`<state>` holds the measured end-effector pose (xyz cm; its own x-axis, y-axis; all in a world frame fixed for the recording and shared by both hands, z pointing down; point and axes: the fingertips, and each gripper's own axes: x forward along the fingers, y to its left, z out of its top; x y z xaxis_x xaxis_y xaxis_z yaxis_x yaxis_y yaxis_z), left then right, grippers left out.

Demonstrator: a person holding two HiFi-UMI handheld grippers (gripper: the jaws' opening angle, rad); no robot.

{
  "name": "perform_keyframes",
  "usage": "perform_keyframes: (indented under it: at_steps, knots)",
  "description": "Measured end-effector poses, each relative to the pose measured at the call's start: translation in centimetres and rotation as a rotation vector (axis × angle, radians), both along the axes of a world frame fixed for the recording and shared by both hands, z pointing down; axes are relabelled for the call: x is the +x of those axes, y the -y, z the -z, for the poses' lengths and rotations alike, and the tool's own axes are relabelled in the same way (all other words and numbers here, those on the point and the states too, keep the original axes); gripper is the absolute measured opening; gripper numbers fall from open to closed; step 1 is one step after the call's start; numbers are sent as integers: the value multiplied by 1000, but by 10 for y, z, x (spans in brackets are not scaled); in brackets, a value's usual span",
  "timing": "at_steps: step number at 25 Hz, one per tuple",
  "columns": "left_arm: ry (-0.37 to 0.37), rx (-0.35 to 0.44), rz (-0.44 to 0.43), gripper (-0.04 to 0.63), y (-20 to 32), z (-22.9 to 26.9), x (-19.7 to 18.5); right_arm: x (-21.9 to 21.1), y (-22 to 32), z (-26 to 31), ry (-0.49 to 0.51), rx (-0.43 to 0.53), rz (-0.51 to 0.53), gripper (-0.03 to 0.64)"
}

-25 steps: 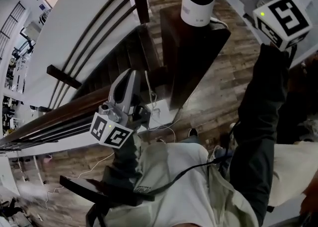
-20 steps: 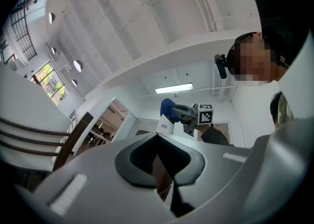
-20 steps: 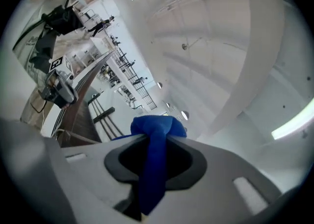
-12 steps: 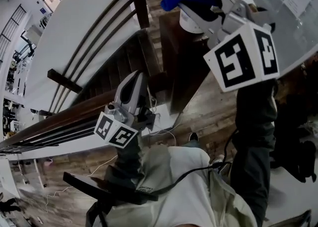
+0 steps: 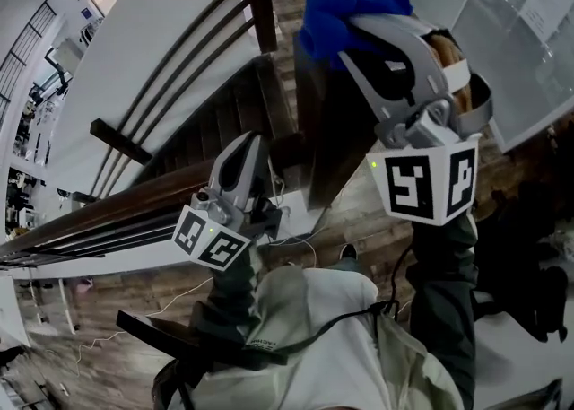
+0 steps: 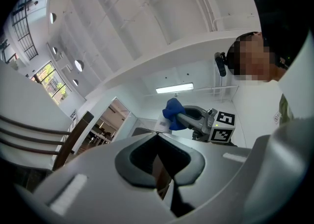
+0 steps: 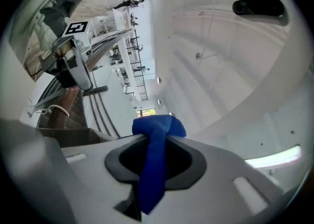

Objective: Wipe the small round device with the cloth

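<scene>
Raised off the post (image 5: 332,143), right tongs (image 5: 352,45) stay clamped on blue cloth (image 5: 345,3); left tongs (image 5: 243,141) closed, empty.

The cloth (image 5: 348,6) sits in the right hand-held gripper (image 5: 345,40), right of the left hand-held gripper (image 5: 246,141).

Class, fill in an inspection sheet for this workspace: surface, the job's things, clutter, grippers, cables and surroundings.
Surface: dark wooden stand, its top mostly covered by the cloth and a gripper.
Job's things: blue cloth, bunched; small round device not made out.
Clutter: nothing seen.
Grippers: right hand-held gripper shut on the cloth, held high over the stand; left hand-held gripper shut, empty, held lower.
Cables: white cables on the floor by the stand's foot.
Surroundings: wooden floor; stair railing.
</scene>
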<state>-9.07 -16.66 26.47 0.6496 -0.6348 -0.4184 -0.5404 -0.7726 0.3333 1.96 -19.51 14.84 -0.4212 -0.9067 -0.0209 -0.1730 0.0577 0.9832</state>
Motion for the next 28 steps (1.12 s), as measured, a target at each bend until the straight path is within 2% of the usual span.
perform_keyframes:
  at_steps: [2, 5, 9, 14, 21, 28]
  knots:
    - [0, -3, 8, 3, -3, 0, -2, 10, -4, -2, 47, -5, -17, 84]
    - [5, -12, 19, 3, -2, -4, -2, 22, -6, -25, 138, -67, -11, 84]
    - [11, -12, 23, 3, -2, -6, 5, 34, -20, -33, 347, -56, 77, 84]
    - [49, 15, 25, 3, -8, 2, 19, 54, -52, -35, 609, -44, 128, 84]
    - [125, 76, 38, 3, -13, 12, 47, 72, -55, -47, 704, -61, 155, 84]
    - [147, 93, 59, 3, -18, 13, 63, 80, -55, -55, 705, -86, 181, 84]
